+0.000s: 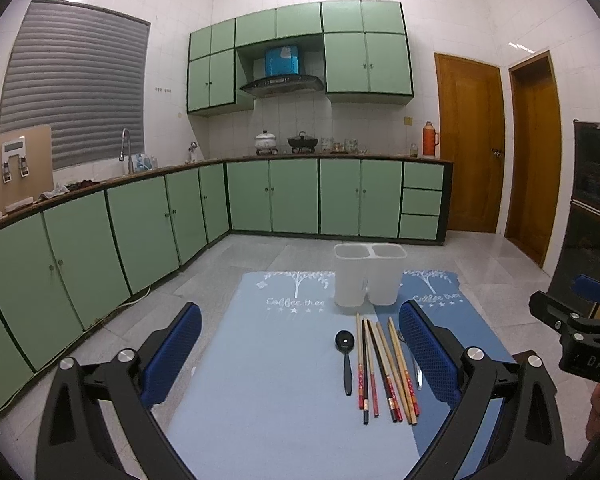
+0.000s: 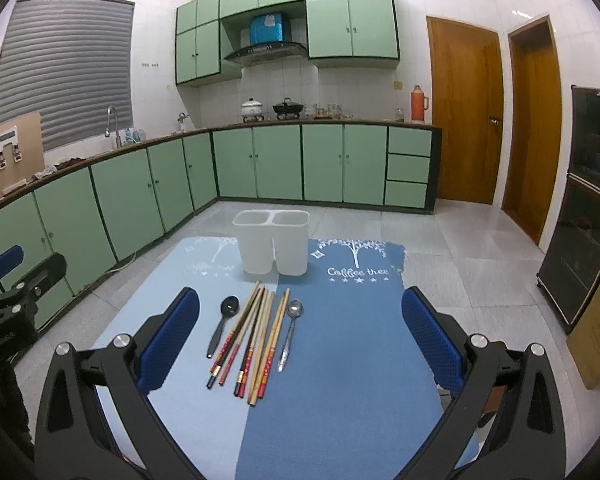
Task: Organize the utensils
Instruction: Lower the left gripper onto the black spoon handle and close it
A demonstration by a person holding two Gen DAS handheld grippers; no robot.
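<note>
Left wrist view: left gripper held spread above the tabletop, empty; chopsticks and black spoon laid before a twin-compartment holder.

Right wrist view: right gripper likewise spread, empty, level above chopsticks and metal spoon.

Left wrist view looks forward from the left, right wrist view from the right; both share the two-compartment holder and chopsticks, near.

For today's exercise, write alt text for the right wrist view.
An open right gripper hovers over blue mats where chopsticks lie between a black spoon and a metal spoon, before an empty two-compartment white holder; green kitchen cabinets behind.
</note>
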